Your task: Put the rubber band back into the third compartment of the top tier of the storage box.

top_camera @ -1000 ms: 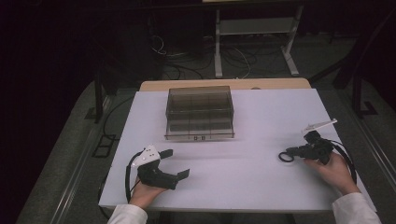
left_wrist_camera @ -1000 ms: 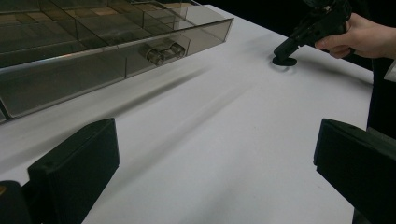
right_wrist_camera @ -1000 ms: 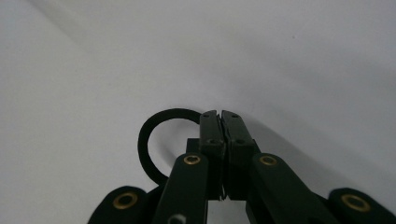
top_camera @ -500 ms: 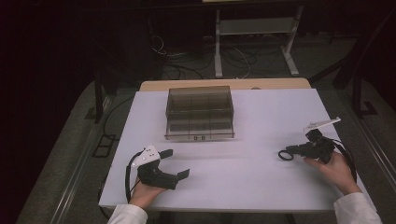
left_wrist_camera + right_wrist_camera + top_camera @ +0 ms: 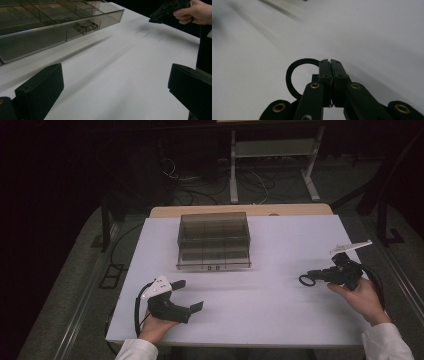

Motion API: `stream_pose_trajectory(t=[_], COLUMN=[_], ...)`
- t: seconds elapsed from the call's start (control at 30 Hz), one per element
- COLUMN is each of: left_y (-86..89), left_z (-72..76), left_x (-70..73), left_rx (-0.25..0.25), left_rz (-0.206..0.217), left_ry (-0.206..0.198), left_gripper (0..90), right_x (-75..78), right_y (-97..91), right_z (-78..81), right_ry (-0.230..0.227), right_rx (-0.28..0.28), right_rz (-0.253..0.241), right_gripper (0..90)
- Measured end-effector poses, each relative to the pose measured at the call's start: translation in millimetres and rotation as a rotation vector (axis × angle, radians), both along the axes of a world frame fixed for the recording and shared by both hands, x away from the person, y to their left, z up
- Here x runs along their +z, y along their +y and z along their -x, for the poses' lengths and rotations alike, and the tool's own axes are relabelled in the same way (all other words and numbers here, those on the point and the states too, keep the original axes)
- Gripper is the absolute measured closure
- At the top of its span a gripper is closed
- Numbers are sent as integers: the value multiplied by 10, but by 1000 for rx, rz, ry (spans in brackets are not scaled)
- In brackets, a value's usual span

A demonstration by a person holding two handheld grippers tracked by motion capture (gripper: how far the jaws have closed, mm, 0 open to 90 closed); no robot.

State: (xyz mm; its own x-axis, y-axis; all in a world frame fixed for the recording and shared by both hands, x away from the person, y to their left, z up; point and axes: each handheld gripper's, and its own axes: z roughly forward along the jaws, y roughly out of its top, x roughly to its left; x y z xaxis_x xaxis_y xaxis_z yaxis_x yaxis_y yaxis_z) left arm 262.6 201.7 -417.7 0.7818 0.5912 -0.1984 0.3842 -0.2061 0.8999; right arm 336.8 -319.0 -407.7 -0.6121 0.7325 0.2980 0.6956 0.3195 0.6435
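A see-through box (image 5: 214,240) sat far back on the white table (image 5: 280,310). The right gripper (image 5: 314,277) pinched a black ring (image 5: 294,75) tight. The left gripper (image 5: 192,295) was wide open, holding nothing.

A thin black ring (image 5: 306,280) hangs pinched edgewise above the white table's right side.

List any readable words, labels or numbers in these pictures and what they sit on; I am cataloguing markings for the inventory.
None can be read.
Clear compartment box: a small dark mark on its front edge, too small to read in the high view.
Black ring, right gripper and left gripper: no lettering visible.
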Motion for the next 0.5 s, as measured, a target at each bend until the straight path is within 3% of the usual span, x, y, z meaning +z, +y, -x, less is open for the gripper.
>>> stream_pose_trajectory(t=[0.5], left_y=[-2], left_z=[-4], left_x=[-3], left_rx=[-1], left_rz=[0], left_ry=[1], left_gripper=[0], right_x=[186], right_y=[88], right_z=[-71], right_ry=[-29], right_rx=[19], right_rz=[9], right_gripper=[871])
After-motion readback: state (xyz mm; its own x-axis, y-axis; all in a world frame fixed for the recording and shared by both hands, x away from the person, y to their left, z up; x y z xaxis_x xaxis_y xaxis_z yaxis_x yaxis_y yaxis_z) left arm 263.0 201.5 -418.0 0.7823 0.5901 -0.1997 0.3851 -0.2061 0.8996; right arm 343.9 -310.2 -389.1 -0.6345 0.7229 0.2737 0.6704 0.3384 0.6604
